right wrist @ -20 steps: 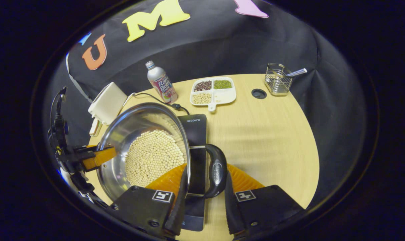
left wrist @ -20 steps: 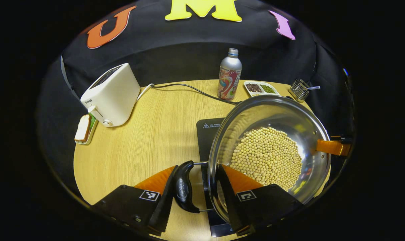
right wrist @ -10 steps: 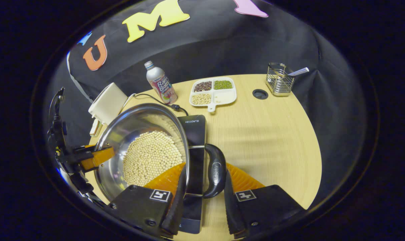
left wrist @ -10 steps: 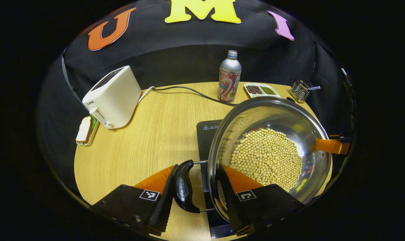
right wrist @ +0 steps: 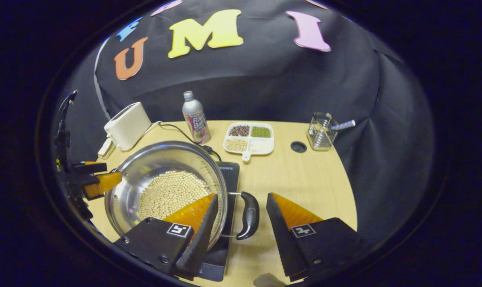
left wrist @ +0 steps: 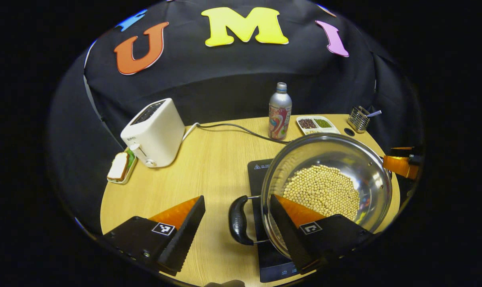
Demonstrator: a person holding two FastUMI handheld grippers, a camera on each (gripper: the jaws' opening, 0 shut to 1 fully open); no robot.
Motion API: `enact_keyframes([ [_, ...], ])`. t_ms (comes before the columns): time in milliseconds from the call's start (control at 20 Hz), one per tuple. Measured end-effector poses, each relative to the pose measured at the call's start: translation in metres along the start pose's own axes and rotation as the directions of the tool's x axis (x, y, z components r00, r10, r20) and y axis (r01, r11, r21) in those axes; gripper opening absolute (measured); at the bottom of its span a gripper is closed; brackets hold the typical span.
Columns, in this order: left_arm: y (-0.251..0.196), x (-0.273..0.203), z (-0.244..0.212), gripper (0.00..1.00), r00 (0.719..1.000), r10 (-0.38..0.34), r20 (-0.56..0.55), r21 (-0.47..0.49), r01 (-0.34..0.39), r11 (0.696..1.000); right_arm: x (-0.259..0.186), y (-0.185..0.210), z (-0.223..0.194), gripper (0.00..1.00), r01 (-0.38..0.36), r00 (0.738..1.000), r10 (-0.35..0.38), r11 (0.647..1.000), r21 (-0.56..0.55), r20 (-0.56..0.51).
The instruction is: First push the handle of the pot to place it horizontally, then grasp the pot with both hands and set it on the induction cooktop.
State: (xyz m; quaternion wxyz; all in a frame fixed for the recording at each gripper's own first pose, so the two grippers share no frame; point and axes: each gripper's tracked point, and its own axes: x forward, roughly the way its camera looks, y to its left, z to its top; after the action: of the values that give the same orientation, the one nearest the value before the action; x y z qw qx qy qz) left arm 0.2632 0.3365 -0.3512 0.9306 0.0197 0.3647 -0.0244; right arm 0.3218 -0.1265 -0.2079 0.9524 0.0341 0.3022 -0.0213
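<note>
A steel pot (left wrist: 336,159) holding pale beans rests on the black induction cooktop (left wrist: 256,175) on the wooden table. Its black side handle (left wrist: 236,221) lies in the gap of my left gripper (left wrist: 237,198), which is open and touches nothing. In the right gripper view the pot (right wrist: 145,167) sits on the cooktop (right wrist: 229,175) too. The other black handle (right wrist: 249,215) lies between the spread fingers of my right gripper (right wrist: 242,196), which is open and off it. The left gripper (right wrist: 93,179) shows at the pot's far side.
A white toaster (left wrist: 155,133) stands at the back left with a slice of bread on a small tray (left wrist: 120,167) beside it. A cable runs to a drink bottle (left wrist: 280,111). A divided dish (right wrist: 249,137), a table hole (right wrist: 298,146) and a wire holder (right wrist: 321,135) sit behind.
Both grippers were shut on the pot's two handles; now both have opened, let go and drawn back. The pot has come down level onto the cooktop.
</note>
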Motion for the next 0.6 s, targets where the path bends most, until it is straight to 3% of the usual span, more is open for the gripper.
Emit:
enact_keyframes([
  [350,0.023,-0.069,0.032,0.98,0.981,0.055,0.184,-0.019,-0.052,0.998,-0.064,0.065,0.051,0.79,-0.069,0.981,0.09,0.99,-0.127,0.172],
  [600,0.032,-0.138,0.04,0.97,0.95,0.058,0.307,-0.014,-0.056,0.998,-0.128,0.082,0.063,0.82,-0.046,0.959,0.084,0.989,-0.142,0.271],
])
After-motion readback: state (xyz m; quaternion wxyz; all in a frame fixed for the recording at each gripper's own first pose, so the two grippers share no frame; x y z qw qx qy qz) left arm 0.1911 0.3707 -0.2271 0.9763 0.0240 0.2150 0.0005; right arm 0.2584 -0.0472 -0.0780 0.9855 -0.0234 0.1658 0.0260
